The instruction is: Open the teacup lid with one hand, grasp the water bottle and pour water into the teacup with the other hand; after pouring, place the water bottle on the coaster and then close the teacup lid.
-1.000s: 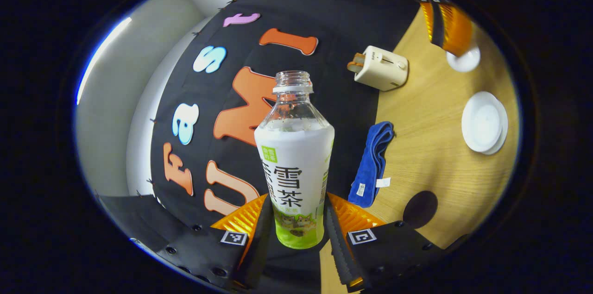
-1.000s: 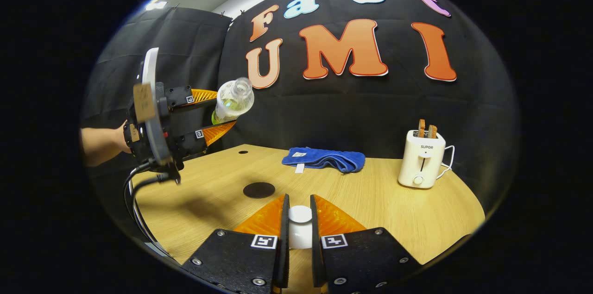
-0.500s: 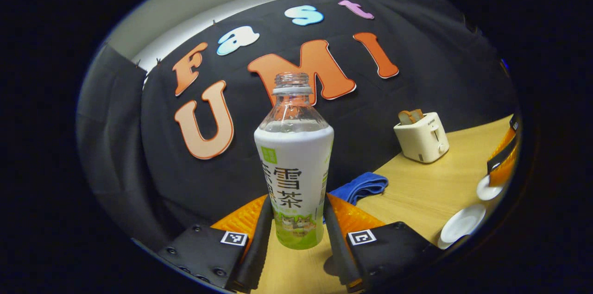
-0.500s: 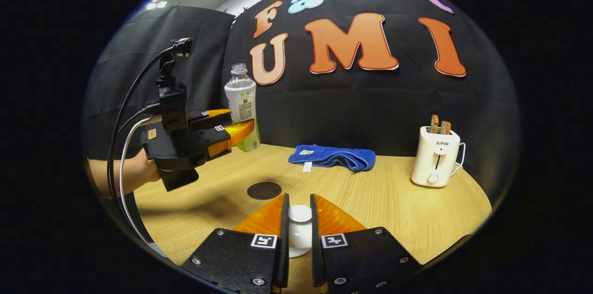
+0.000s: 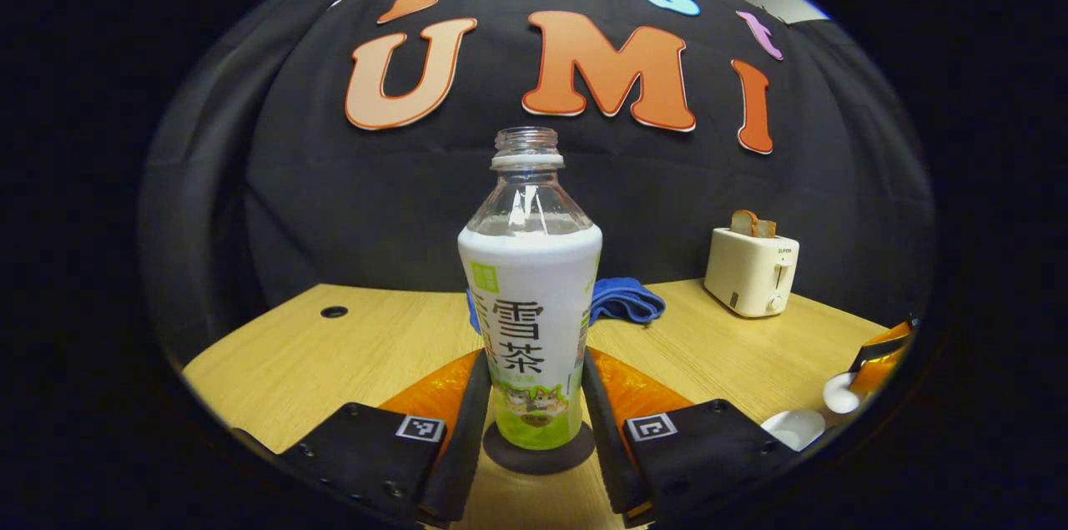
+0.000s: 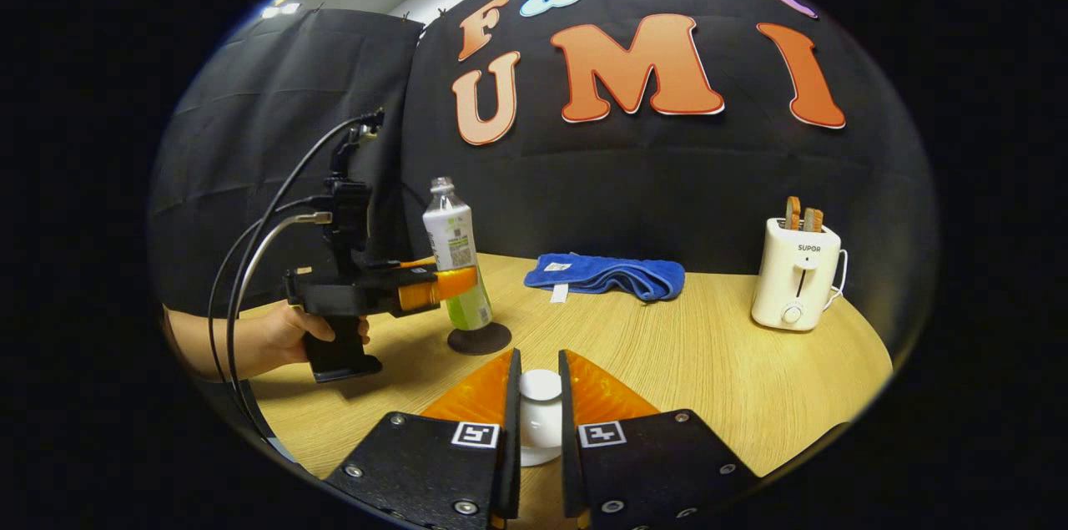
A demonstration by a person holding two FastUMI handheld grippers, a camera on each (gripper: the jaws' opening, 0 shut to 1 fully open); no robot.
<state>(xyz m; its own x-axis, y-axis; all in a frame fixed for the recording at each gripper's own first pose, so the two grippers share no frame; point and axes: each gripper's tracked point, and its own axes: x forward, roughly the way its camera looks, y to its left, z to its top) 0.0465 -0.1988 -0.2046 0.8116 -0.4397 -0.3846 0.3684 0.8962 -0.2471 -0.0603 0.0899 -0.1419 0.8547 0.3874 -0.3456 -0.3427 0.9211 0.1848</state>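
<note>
The open water bottle [image 5: 530, 305], with a white and green label, stands upright between the fingers of my left gripper [image 5: 534, 363], which is shut on its lower half. Its base rests on the dark round coaster [image 5: 534, 456]. The right gripper view has the same bottle [image 6: 455, 259] on the coaster [image 6: 479, 339], with the left gripper [image 6: 438, 286] held by a hand [image 6: 288, 334]. My right gripper [image 6: 540, 355] is shut on the knob of the white teacup lid [image 6: 541, 417]. In the left gripper view, the lid [image 5: 838, 395] hangs just above the white teacup [image 5: 793, 427].
A folded blue towel [image 6: 605, 275] lies at the back of the wooden table [image 6: 709, 363]. A cream toaster [image 6: 793, 284] with bread slices stands at the back right. Cables trail from the left gripper. A small hole [image 5: 334, 312] marks the table's left side.
The left gripper has turned the bottle from tilted to upright and lowered it onto the coaster. The right gripper has stayed put, still gripping the lid.
</note>
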